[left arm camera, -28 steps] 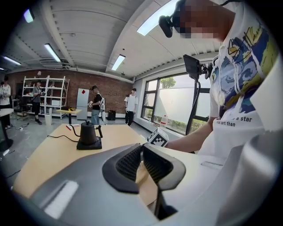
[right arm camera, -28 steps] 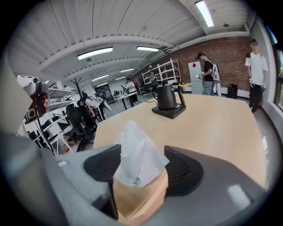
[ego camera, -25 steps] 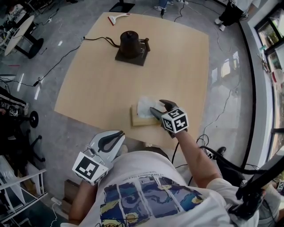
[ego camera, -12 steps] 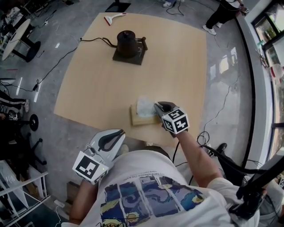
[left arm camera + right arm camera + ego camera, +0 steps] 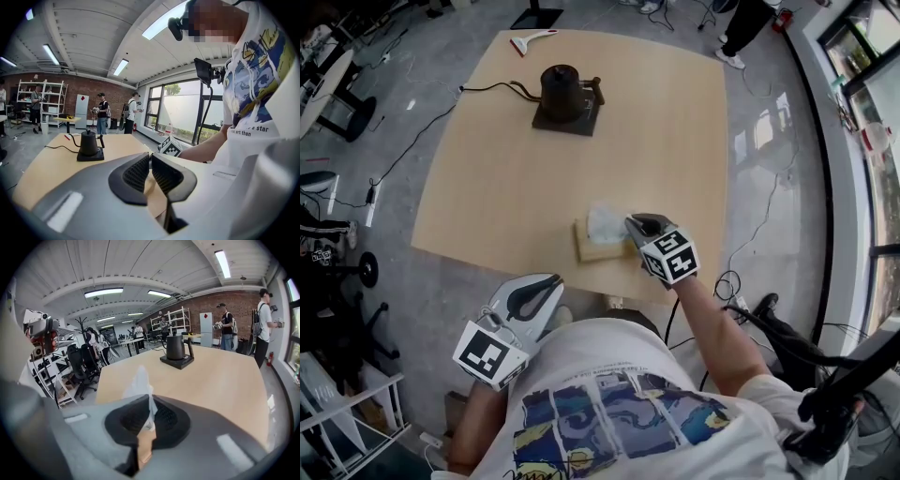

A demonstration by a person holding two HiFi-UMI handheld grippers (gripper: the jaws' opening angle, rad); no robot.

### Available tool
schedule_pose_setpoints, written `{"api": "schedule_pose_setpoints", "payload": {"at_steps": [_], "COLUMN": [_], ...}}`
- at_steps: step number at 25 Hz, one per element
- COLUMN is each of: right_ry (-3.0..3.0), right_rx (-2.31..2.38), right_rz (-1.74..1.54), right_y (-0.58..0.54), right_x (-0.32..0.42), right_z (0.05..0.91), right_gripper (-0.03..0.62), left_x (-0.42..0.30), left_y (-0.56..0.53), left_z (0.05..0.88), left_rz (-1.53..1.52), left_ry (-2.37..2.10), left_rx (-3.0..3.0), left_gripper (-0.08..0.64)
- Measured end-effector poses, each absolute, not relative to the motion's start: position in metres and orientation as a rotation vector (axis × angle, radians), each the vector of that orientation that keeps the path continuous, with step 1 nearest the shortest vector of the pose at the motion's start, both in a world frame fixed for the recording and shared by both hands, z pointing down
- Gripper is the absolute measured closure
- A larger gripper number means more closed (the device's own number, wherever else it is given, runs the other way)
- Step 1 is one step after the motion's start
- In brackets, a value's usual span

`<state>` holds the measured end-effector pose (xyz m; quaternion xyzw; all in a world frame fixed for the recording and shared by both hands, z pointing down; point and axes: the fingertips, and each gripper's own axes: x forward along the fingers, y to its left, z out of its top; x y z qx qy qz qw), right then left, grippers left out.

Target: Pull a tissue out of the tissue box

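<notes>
**Item 1. Right claw (image 5: 630, 223) (image 5: 150, 405).** Your right forearm reaches forward over the near edge of the surface (image 5: 666, 141). The claw is angled down onto the top of the tissue box (image 5: 598, 249), with its marker cube facing up toward your head. Its jaws have just been closing and are now pressed together on the tissue (image 5: 605, 220) (image 5: 139, 383). The right gripper view shows the white sheet caught between the black pads, with its free part rising above them.

**Item 2. Tissue and tissue box.** The tan box lies flat near the near edge of the surface, a little right of centre. The tissue sticks up out of the top of the box, and the right claw's tips are on the tissue's right side.

**Item 3. Left claw (image 5: 553, 283) (image 5: 150, 159).** You hold your left hand back against your body, off the near edge of the surface and over the floor. The claw points toward the surface, dipping only slightly, and is well apart from the box. Its jaws meet at the tips and there is nothing between them.

**Item 4. Kettle (image 5: 562, 86).** It is dark and stands upright on a dark square base (image 5: 569, 120) at the far left part of the surface. A black cable (image 5: 492, 87) runs from it off the left edge.

**Item 5. Small white-and-red tool (image 5: 533, 39).** It lies at the far left corner of the surface.
</notes>
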<state>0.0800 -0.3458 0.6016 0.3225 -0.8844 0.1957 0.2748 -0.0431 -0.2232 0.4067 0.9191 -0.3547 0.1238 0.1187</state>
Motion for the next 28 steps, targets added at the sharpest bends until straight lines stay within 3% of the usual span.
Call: {"api": "schedule_pose_setpoints", "payload": {"at_steps": [28], "right_ry": [-2.345], "right_rx": [1.079], "right_rz": [0.323], "right_y": [-0.301], "right_x": [0.074], "right_z": [0.536], "right_gripper": [0.589], "left_x": [-0.084], "left_y": [-0.169], "left_z": [0.392], "left_rz": [0.267], "left_ry": [-0.878], "left_rx": [2.792], "left_gripper": [0.537]}}
